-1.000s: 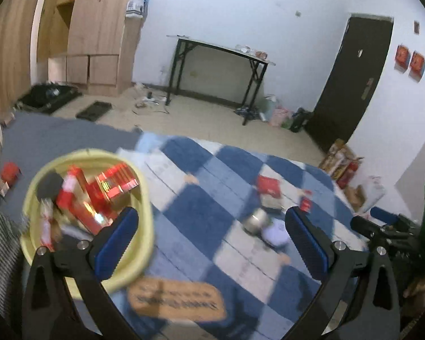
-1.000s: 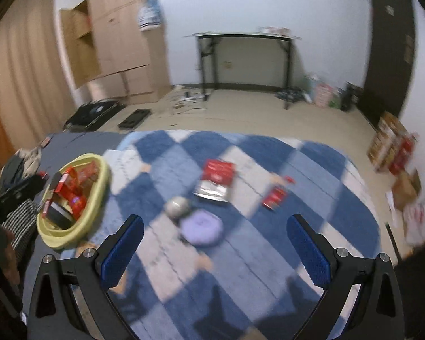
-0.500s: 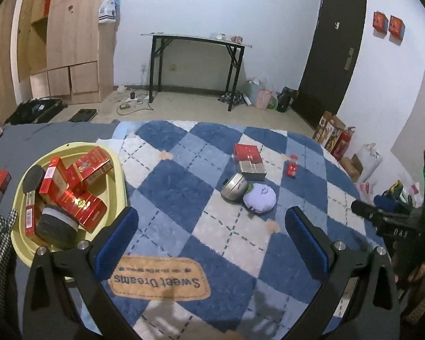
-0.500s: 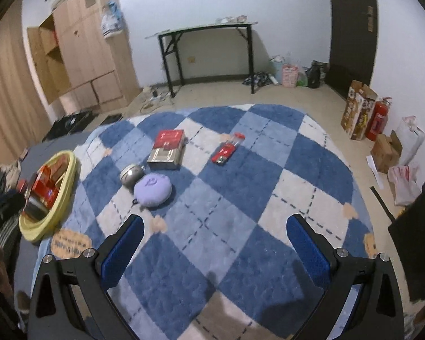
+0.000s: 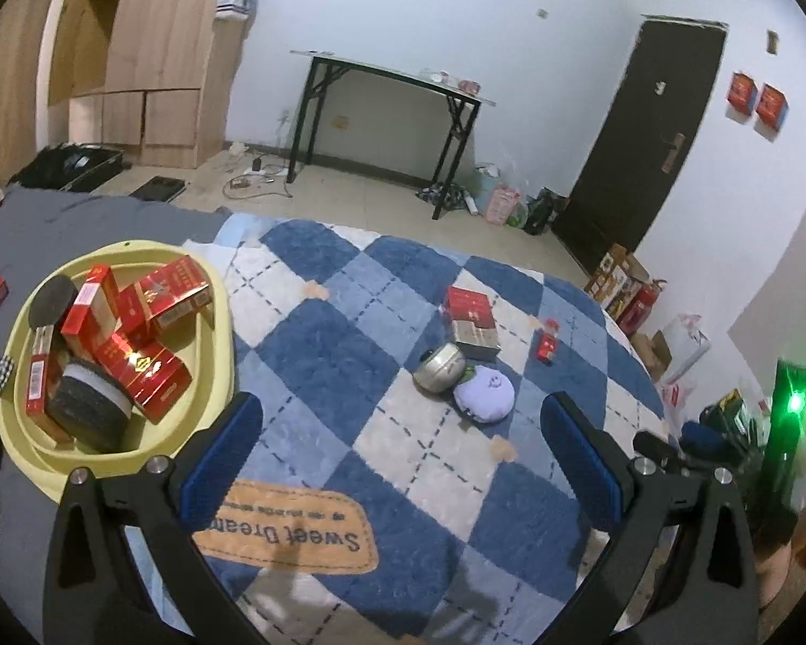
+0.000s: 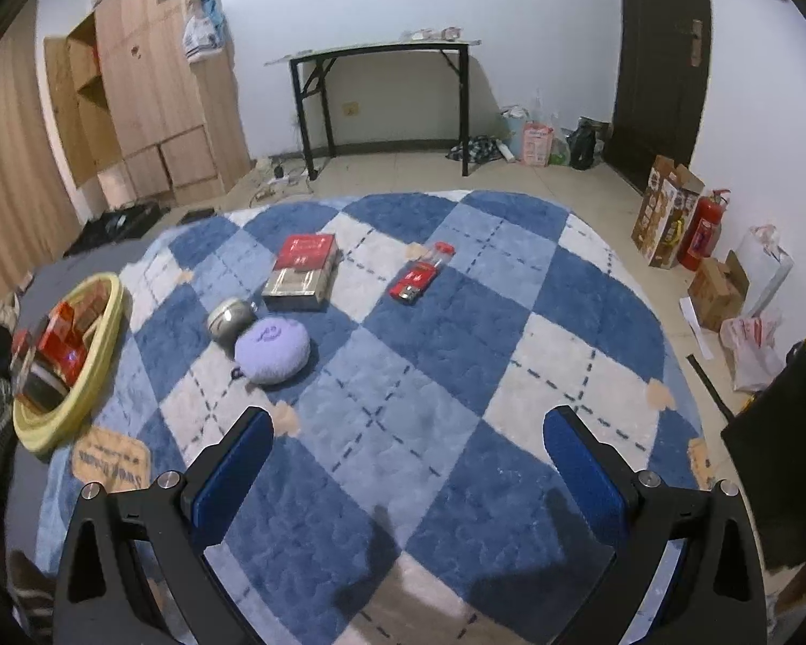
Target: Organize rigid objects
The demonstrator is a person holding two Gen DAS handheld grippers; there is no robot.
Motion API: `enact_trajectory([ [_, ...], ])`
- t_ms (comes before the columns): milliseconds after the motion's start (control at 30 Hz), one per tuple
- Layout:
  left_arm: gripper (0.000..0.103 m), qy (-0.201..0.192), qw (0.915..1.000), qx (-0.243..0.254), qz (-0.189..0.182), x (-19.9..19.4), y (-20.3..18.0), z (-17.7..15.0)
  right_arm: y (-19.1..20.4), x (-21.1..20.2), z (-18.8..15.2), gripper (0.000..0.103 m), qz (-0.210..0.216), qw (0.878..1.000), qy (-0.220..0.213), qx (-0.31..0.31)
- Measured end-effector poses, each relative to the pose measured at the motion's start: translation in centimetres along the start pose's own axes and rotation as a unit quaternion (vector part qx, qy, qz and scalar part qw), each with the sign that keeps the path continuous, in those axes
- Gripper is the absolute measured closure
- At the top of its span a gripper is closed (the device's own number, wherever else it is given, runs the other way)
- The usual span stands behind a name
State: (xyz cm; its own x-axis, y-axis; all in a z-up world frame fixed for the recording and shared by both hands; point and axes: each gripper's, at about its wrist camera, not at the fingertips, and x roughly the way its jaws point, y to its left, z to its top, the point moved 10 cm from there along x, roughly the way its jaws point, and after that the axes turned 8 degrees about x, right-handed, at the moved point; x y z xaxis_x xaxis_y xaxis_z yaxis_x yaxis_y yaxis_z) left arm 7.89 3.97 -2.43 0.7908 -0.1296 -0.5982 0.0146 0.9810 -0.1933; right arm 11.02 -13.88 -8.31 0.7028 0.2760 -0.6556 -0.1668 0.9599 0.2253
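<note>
Both grippers hang above the checked rug (image 6: 457, 355) with nothing in them: the left gripper (image 5: 400, 449) and the right gripper (image 6: 408, 462) each have their blue pads spread wide.

The next pick looks like one of the loose things mid-frame, so I'd come down straight over it and square the pads to its flat sides.

In the right view, the red box (image 6: 302, 270) lies flat at centre-left. The metal tin (image 6: 230, 317) touches the lilac pouch (image 6: 271, 348) below it, and a small red car (image 6: 420, 278) sits apart. The yellow basin (image 5: 217, 355), lower left of the left view, already holds red cartons.
</note>
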Motion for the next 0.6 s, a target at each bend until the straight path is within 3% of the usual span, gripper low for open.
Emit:
enact_trajectory([
  [167, 0.000, 0.005, 1.0000, -0.004, -0.001, 0.5, 0.1, 0.2, 0.5, 0.6, -0.1, 0.000, 0.002, 1.000, 0.002, -0.014],
  [300, 0.000, 0.009, 0.9998, 0.008, -0.014, 1.0, -0.4, 0.5, 0.6, -0.1, 0.4, 0.000, 0.009, 1.000, -0.022, -0.015],
  [433, 0.000, 0.009, 0.9995, -0.014, -0.028, 1.3, -0.6, 0.7, 0.6, -0.4, 0.3, 0.000, 0.012, 0.999, -0.033, -0.014],
  [600, 0.000, 0.003, 0.9997, -0.010, -0.023, 1.4, -0.5, 0.9, 0.7, 0.7, 0.3, 0.000, 0.013, 0.999, -0.031, -0.012],
])
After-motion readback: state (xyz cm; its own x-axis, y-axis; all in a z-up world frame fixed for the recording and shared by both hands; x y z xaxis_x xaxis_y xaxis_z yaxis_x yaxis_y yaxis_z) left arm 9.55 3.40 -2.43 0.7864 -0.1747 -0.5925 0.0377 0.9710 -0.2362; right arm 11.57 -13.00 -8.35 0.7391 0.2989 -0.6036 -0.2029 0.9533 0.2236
